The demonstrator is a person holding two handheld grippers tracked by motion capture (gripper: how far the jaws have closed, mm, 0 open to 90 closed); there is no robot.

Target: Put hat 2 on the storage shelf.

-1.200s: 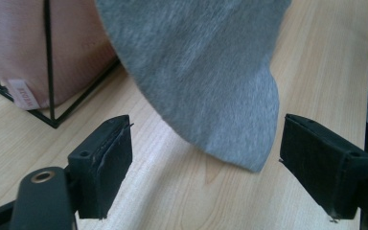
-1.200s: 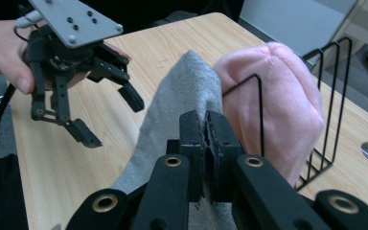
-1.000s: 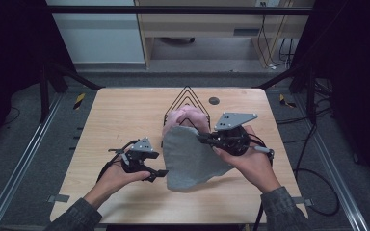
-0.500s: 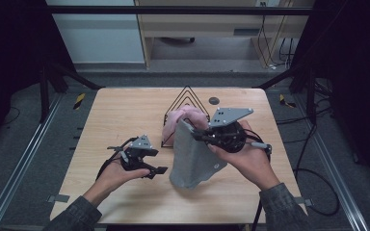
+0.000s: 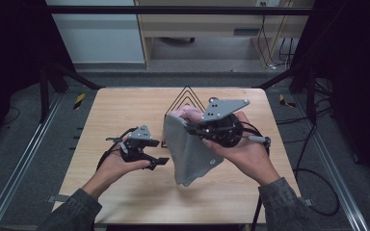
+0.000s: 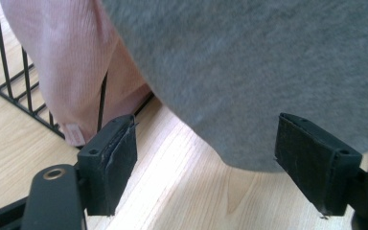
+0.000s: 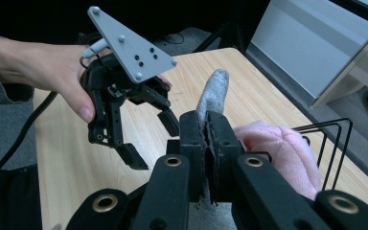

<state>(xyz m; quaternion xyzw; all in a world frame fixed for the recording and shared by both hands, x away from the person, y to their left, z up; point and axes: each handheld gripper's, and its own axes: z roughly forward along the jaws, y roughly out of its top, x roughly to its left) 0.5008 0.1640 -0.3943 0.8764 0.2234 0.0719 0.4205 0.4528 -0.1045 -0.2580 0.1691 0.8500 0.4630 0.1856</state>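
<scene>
Wooden table (image 5: 125,103); right hand-held gripper (image 5: 189,129) pinching grey cloth (image 5: 188,154).

A pink knitted garment (image 5: 182,114) rests against a black wire rack (image 5: 187,97) on the wooden tabletop (image 5: 125,103) — a dark floor around it.

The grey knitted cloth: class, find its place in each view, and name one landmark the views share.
High view: grey knitted cloth hangs centre.
Left gripper view: it fills the top right.
Right gripper view: its tip rises centre, pinched.
Shared landmark: pink knitted cloth.
</scene>
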